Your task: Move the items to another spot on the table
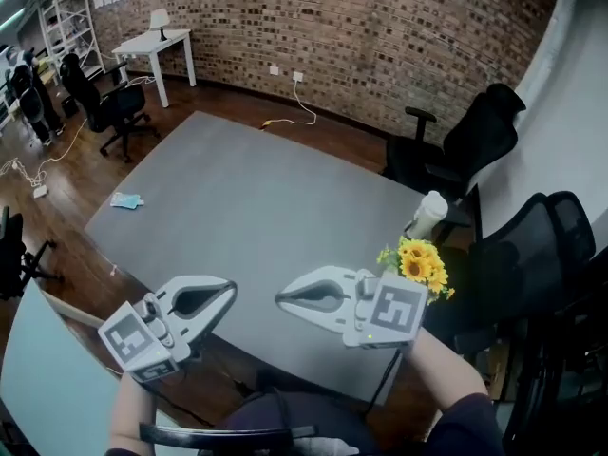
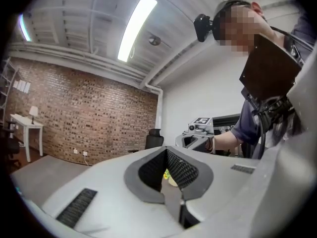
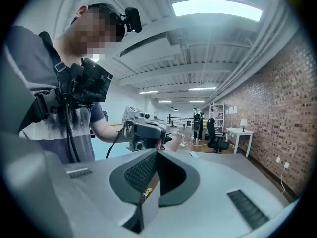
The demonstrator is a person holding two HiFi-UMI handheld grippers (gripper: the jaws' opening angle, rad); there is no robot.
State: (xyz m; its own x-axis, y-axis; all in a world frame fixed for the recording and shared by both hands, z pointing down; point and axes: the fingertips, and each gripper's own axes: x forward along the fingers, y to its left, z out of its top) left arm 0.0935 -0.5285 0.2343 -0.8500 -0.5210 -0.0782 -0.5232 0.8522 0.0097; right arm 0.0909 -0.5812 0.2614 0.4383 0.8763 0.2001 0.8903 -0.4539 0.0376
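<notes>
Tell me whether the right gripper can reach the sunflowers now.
Probably yes: the sunflowers stand at the table edge beside the right gripper with nothing between. But it is shut and points away from them, so it must turn and open.

The grey table [image 1: 256, 207] is bare through its middle and far end, so there is wide room to pass there. Its right edge is crowded: a bunch of sunflowers [image 1: 418, 262] and a white container [image 1: 430, 211] stand close together, with black chairs [image 1: 475, 141] just behind. A small teal item [image 1: 125, 199] lies at the left edge, and only a narrow gap separates the closed left tool [image 1: 230, 289] from the closed right tool [image 1: 279, 299].
</notes>
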